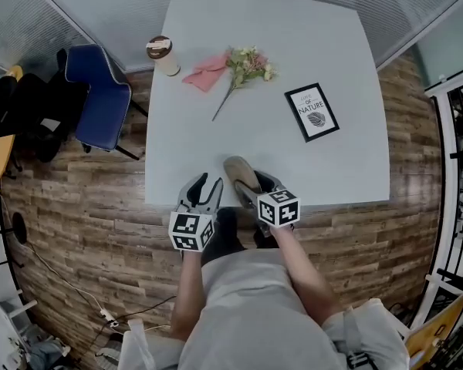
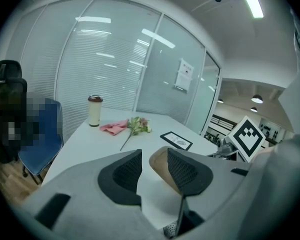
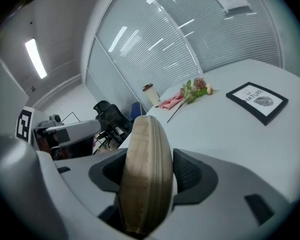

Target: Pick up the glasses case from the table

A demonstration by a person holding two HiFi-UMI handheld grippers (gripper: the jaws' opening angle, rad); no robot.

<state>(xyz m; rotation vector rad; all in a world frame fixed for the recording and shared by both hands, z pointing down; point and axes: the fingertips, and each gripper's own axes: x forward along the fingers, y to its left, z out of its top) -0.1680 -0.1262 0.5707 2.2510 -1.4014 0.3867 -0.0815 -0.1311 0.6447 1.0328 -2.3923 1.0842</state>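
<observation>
The tan glasses case (image 1: 240,173) stands on edge between the jaws of my right gripper (image 1: 252,185), lifted just above the near edge of the white table (image 1: 324,168). In the right gripper view the case (image 3: 146,169) fills the gap and both pads press its sides. My left gripper (image 1: 205,188) hangs beside it on the left, open, with nothing between its jaws. In the left gripper view the case (image 2: 160,165) shows behind the right-hand jaw, and the left gripper (image 2: 153,160) holds only air.
At the table's far side stand a paper coffee cup (image 1: 163,55), a pink napkin (image 1: 207,72), a small bunch of flowers (image 1: 245,66) and a black-framed card (image 1: 312,112). A blue chair (image 1: 99,99) stands left of the table. Wooden floor lies below me.
</observation>
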